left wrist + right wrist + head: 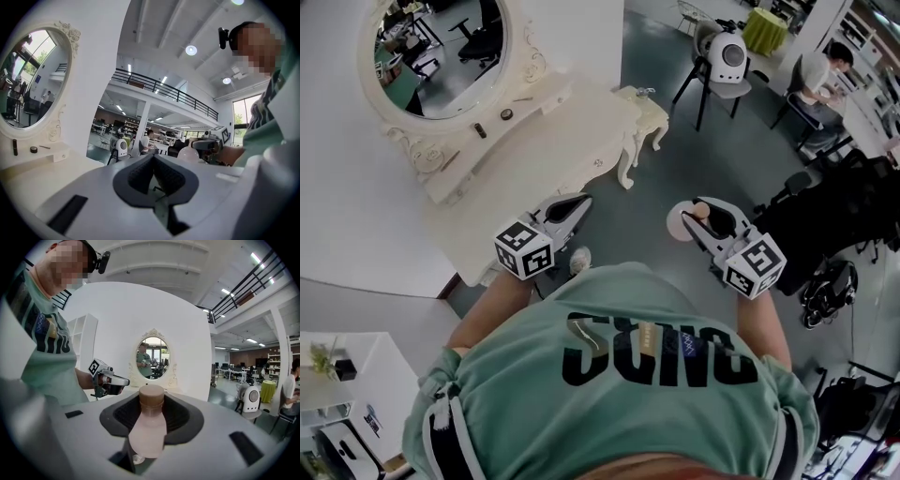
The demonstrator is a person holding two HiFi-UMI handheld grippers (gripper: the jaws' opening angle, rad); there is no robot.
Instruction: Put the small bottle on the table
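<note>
— Holding anything on the right?
— Yes. My right gripper [153,403] is clamped on the small bottle [147,430]: pale body, brown cap. In the head view it's just right of centre, over the grey floor [647,192].
— And the left?
— My left gripper [153,160] has its jaws pressed together on nothing. The white dressing table [567,127] and its oval mirror [441,52] fill the upper left, apart from the bottle.
</note>
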